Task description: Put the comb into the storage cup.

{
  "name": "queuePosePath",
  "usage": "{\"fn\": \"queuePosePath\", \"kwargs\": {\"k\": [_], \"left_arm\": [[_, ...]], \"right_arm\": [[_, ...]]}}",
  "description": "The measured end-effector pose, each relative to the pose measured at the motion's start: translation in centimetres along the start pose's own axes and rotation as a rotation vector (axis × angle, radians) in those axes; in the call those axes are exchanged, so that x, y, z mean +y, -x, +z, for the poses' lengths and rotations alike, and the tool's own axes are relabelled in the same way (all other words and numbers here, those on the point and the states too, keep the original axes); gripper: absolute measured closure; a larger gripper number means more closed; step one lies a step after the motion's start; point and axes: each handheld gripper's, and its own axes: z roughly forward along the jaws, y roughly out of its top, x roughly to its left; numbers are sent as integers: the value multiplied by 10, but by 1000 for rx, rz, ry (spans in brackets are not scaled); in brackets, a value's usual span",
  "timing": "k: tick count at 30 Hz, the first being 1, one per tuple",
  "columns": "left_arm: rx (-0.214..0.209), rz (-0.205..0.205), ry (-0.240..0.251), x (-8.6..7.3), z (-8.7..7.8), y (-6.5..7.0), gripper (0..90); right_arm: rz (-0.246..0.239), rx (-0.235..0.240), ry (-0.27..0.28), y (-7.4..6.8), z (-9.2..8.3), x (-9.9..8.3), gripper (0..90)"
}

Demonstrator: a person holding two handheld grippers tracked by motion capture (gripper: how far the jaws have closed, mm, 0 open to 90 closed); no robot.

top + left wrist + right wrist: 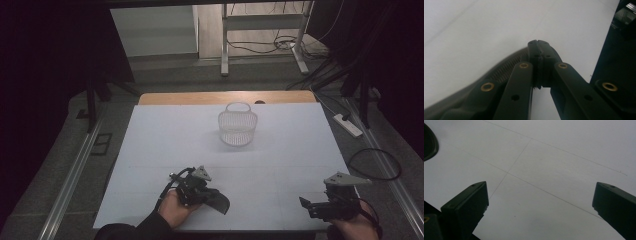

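Observation:
A flat dark piece with a ribbed mesh surface (220, 201) lies near the front of the white table (280, 145), just right of my left hand. My left gripper (210, 196) points at it with jaws pressed together. In the left gripper view the jaws (539, 45) meet at their tips, and the dark piece (504, 70) curves away to the left from beside the pads, so its thin edge looks pinched. My right gripper (306, 204) hovers at the front right, open and empty (540, 186). The right gripper view catches a corner of the dark piece (429, 142).
A white mesh basket with a handle (237, 125) stands upright at the back middle of the table. Behind the table are a metal frame's legs (225, 45) and loose cables on the floor, and a power strip (347, 125) lies at the right.

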Motion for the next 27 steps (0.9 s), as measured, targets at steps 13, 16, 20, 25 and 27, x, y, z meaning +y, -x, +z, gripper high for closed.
{"fn": "queuePosePath", "kwargs": {"k": [13, 16, 20, 25, 27], "left_arm": [[25, -4, -27, -20, 4, 14, 889], [29, 8, -52, -24, 8, 19, 888], [63, 37, -78, -27, 14, 27, 889], [99, 65, -90, -28, 19, 29, 888], [93, 57, -82, -27, 20, 28, 889]], "right_arm": [[-4, 2, -1, -1, 0, 1, 5], [-4, 2, -1, -1, 1, 1, 5], [-5, 2, -2, -1, 1, 1, 6], [-5, 1, -3, -1, 1, 1, 6], [-6, 1, -6, -1, 1, 1, 6]]}}
